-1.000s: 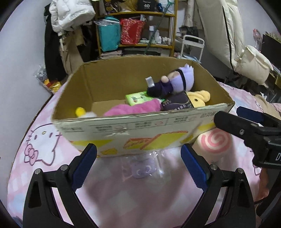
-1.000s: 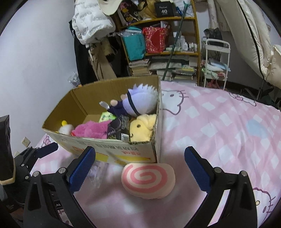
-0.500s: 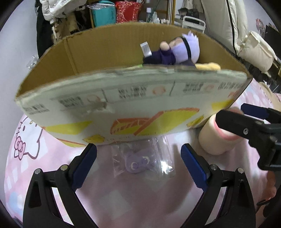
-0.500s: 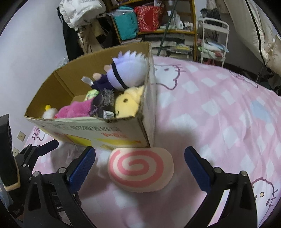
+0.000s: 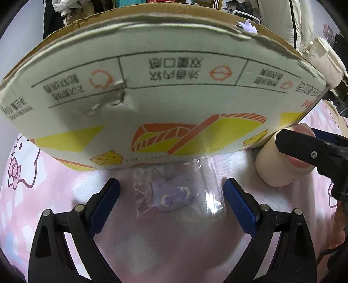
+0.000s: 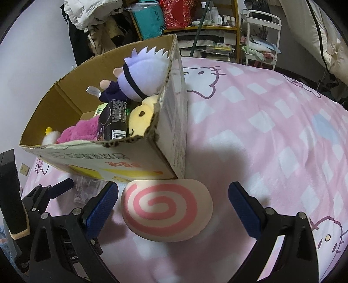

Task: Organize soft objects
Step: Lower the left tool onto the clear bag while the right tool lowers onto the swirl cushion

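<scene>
Both grippers have come closer and lower: left gripper (image 5: 170, 199) wide around a clear bag (image 5: 178, 193) at lower centre, right gripper (image 6: 173, 205) wide around the swirl roll plush (image 6: 166, 210). Cardboard box (image 6: 171, 122) touches it on the pink Hello Kitty bedsheet (image 6: 271, 130); cluttered shelf (image 6: 195, 19) at top.

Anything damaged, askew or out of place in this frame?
Yes. The cardboard box has a torn, dented patch on its printed front wall, left of centre, and its print reads upside down. Two items still lie outside it on the bedspread: a clear bag and a swirl cushion against its base.
</scene>
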The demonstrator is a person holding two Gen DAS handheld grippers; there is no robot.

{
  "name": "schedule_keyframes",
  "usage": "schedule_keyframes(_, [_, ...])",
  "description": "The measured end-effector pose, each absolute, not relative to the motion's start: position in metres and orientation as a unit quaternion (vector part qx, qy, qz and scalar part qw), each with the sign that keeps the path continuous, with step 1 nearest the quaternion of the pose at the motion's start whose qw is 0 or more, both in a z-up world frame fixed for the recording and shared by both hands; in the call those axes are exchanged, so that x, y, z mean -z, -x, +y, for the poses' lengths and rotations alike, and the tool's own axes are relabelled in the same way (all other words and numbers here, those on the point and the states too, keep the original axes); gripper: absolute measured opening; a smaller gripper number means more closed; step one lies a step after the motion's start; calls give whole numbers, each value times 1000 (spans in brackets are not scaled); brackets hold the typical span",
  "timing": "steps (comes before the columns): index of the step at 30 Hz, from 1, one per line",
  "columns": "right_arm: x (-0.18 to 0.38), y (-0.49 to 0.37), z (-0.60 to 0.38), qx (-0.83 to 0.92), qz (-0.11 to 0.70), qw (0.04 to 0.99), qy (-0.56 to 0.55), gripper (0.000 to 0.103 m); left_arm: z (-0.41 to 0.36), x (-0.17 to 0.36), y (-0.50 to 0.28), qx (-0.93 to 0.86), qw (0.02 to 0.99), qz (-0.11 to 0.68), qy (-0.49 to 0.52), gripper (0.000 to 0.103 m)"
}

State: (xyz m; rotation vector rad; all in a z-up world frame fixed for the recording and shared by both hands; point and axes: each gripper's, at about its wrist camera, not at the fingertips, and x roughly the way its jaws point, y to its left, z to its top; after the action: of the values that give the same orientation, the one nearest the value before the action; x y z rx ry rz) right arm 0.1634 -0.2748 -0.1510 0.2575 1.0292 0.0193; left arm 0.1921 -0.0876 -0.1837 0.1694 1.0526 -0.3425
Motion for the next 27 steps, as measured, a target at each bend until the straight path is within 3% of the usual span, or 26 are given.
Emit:
schedule_keyframes(17, [156,-166,-276,-7,502,856,-125,103,-83,185,-200,167,843,504,-85,95])
schedule_keyframes(27, [161,-169,-275,-13,514,847,-135,103,-92,183,-191,175,841,505,-85,82])
